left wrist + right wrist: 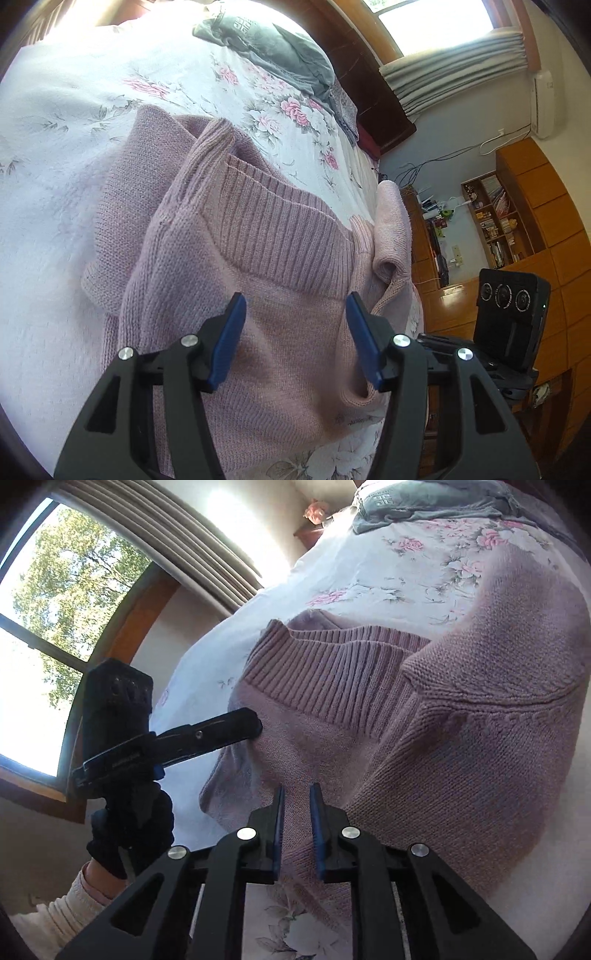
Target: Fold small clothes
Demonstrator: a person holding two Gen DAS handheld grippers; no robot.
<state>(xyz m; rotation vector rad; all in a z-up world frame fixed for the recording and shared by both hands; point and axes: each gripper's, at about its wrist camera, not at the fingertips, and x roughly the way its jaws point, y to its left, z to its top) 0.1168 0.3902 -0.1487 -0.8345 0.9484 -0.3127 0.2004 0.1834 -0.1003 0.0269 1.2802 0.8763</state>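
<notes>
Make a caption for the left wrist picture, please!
Open left gripper poised over a pink knitted sweater on a flowery bedspread.

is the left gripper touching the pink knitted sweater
Touching. In the right wrist view the left gripper has its tip pressed into the edge of the pink knitted sweater, with no gap showing.

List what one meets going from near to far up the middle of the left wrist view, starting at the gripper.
left gripper → plain knit of the pink sweater → its ribbed band → floral bedspread → grey garment
</notes>
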